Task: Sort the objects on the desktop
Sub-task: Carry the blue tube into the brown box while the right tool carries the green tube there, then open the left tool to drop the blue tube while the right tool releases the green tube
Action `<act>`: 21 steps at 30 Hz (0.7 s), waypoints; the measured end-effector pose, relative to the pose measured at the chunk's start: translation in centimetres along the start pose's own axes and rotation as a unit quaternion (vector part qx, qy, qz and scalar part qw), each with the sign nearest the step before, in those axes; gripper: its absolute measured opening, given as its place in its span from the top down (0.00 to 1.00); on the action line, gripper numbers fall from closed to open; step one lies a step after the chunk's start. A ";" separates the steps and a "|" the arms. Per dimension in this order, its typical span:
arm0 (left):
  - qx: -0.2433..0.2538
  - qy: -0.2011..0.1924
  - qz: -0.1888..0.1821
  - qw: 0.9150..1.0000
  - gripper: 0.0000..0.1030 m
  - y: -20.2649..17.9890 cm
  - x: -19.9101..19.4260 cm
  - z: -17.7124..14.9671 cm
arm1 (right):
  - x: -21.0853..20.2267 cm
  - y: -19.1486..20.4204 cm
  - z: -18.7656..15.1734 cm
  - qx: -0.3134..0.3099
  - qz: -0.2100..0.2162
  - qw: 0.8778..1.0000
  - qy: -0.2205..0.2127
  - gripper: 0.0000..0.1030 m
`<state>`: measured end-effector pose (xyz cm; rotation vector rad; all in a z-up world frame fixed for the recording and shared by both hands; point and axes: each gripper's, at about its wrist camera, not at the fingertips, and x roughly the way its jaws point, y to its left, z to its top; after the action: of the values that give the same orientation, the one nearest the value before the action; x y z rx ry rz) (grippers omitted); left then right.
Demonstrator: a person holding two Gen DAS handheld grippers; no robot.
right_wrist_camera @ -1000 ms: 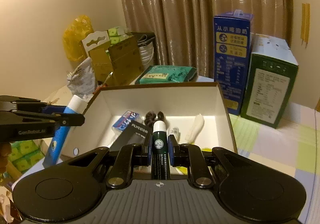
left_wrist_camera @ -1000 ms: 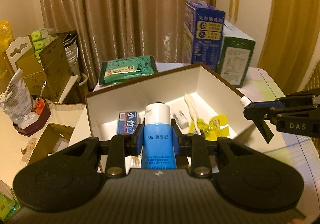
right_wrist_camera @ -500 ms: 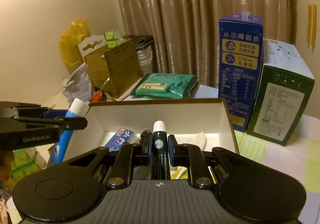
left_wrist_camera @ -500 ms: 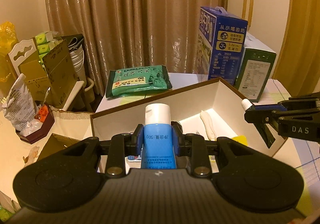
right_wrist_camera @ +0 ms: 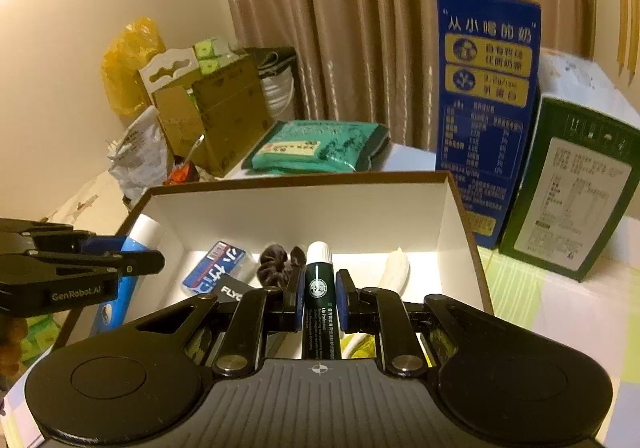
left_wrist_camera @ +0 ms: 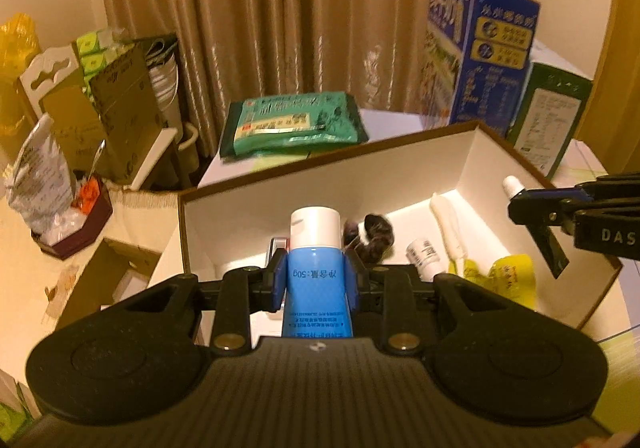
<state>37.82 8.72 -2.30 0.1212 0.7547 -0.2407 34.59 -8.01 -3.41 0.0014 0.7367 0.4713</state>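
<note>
My left gripper (left_wrist_camera: 316, 280) is shut on a blue tube with a white cap (left_wrist_camera: 315, 248), held over the near left part of the open white box (left_wrist_camera: 360, 183). My right gripper (right_wrist_camera: 318, 302) is shut on a dark green lip balm stick with a white cap (right_wrist_camera: 319, 280), held over the box's near edge (right_wrist_camera: 304, 203). Inside the box lie a blue-and-red packet (right_wrist_camera: 216, 268), a dark hair scrunchie (right_wrist_camera: 276, 262), a white sleeve (right_wrist_camera: 394, 272), a small white tube (left_wrist_camera: 422, 256) and yellow sachets (left_wrist_camera: 512, 280). Each gripper shows in the other's view: the right one (left_wrist_camera: 536, 203) and the left one (right_wrist_camera: 132, 262).
A green packet (left_wrist_camera: 292, 123) lies behind the box. A tall blue carton (right_wrist_camera: 484, 107) and a green carton (right_wrist_camera: 568, 191) stand at the back right. Cardboard boxes (left_wrist_camera: 116, 107) and a bag in a dark tray (left_wrist_camera: 48, 191) crowd the left. Curtains hang behind.
Both grippers have tipped down and moved in over the box, so its contents show again. Both still hold their items.
</note>
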 end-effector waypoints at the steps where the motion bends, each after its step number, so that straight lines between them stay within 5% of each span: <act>1: -0.001 0.004 0.002 1.000 0.76 0.1 0.4 -0.1 | 0.3 -0.1 0.0 0.003 0.000 1.000 0.003 0.87; 21: 0.003 0.083 0.012 0.997 0.76 0.8 5.7 -2.1 | 4.5 -0.2 -1.5 0.015 -0.002 0.998 0.067 0.87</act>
<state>40.65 8.90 -7.70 0.1574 0.9165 -0.2120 36.56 -6.54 -7.48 -0.0039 0.8746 0.4601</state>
